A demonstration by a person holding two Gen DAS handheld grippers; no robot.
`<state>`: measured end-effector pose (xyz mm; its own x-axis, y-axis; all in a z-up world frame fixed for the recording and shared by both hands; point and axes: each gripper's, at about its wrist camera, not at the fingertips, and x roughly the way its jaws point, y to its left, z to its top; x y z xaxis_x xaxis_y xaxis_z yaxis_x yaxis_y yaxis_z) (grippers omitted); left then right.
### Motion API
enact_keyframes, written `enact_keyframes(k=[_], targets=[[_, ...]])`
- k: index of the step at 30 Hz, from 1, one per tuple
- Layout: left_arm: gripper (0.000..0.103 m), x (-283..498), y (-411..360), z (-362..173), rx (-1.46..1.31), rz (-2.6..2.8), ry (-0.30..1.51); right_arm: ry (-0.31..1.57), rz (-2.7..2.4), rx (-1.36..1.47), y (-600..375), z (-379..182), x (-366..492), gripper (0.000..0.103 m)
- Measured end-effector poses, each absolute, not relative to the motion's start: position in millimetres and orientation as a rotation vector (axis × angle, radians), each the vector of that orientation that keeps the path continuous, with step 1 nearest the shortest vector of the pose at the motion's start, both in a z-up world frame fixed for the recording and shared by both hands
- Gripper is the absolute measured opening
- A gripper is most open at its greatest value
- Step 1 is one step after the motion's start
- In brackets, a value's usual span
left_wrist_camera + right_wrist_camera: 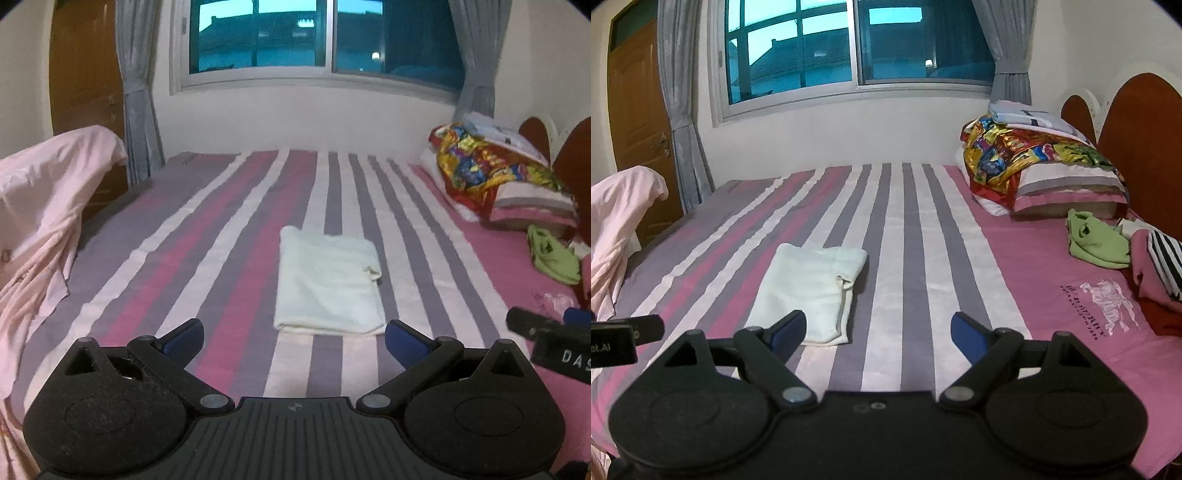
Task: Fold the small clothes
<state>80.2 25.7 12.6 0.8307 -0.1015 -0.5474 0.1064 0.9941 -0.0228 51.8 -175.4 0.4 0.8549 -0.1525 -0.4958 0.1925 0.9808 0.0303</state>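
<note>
A folded white garment lies flat on the striped bed sheet, in the middle of the bed; it also shows in the right wrist view. My left gripper is open and empty, just in front of the garment's near edge. My right gripper is open and empty, held to the right of the garment's near right corner. The right gripper's body shows at the right edge of the left wrist view.
A green garment, a striped one and a dark red one lie at the right by the pillows and headboard. A pink cloth drapes at the left. A wall with a window is behind.
</note>
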Motion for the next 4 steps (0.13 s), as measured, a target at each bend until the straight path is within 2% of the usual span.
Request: enact_keyframes(k=[4], targets=[[0.103,84.0,22.4,10.2,0.027,-0.103,0.569,0.526,-0.173,0.079,-174.7,-3.6,55.4,0.085]])
